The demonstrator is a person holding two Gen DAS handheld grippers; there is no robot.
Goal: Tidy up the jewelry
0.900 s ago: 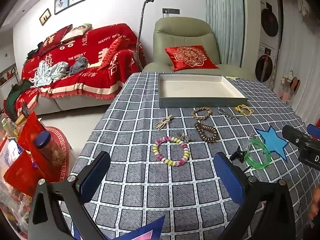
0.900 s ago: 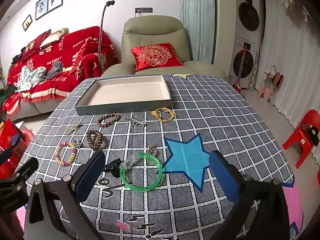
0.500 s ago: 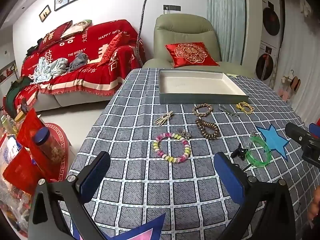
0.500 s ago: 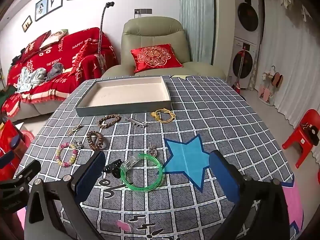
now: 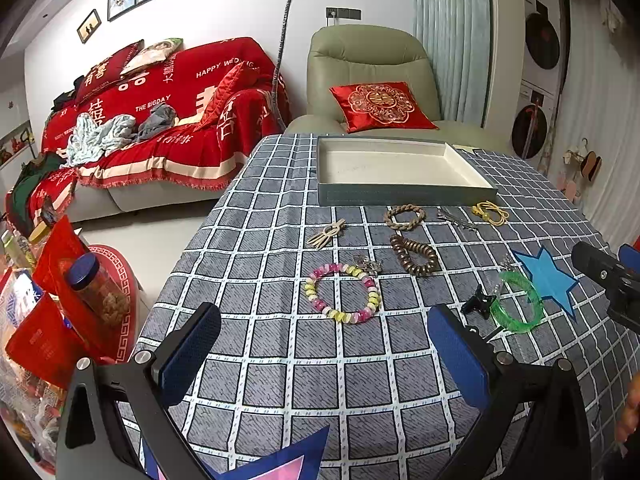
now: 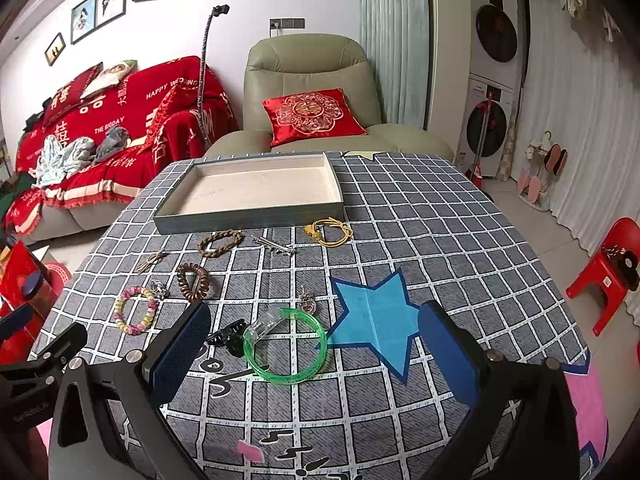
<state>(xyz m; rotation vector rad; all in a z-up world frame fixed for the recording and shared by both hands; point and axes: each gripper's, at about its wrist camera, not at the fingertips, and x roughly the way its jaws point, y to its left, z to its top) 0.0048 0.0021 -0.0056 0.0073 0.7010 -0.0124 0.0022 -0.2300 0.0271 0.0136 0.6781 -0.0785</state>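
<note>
On the checked tablecloth [image 5: 280,368], jewelry lies loose before the empty tray [image 6: 248,216]; only the right view shows the green bangle [image 6: 286,346] between the right gripper's [image 6: 316,350] wide jaws, while the left gripper [image 5: 324,354], equally wide, has edged toward the beaded bracelet [image 5: 344,294]

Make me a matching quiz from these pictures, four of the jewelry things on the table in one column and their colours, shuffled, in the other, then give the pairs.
Things:
1. bangle
2. hair claw clip
3. coiled hair tie
4. cord bracelet

Colours:
A. yellow
B. brown
C. translucent green
D. black

Pairs: 1-C, 2-D, 3-B, 4-A
</note>
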